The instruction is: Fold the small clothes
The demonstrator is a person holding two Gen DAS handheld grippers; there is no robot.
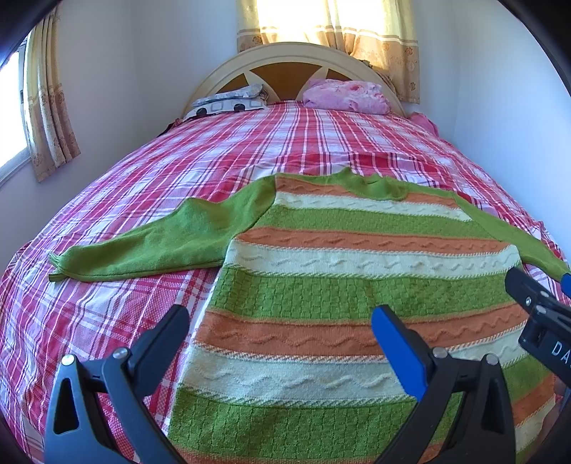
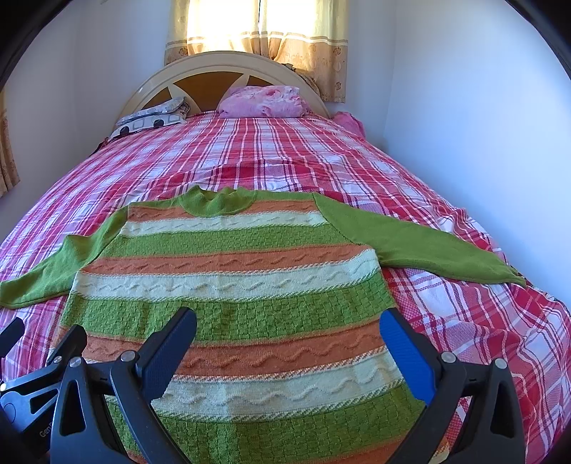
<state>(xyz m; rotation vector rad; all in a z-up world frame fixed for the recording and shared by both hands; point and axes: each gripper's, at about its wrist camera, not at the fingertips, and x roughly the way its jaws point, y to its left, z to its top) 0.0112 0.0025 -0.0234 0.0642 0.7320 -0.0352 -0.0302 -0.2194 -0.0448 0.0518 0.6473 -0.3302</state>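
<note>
A small knit sweater [image 1: 342, 257] with green, orange and cream stripes lies flat on the bed, collar away from me, both green sleeves spread out to the sides. It also shows in the right wrist view [image 2: 235, 264]. My left gripper [image 1: 282, 321] is open and empty above the sweater's lower left part. My right gripper [image 2: 289, 324] is open and empty above the sweater's lower right part. The right gripper's fingers [image 1: 535, 299] show at the right edge of the left wrist view. The left sleeve [image 1: 142, 246] and the right sleeve [image 2: 428, 246] lie flat.
The bed has a red and white plaid sheet [image 1: 249, 150]. A patterned pillow [image 1: 232, 101] and a pink bundle [image 1: 349, 96] lie by the headboard [image 1: 285, 57]. White walls stand close on both sides, with curtained windows [image 2: 264, 21].
</note>
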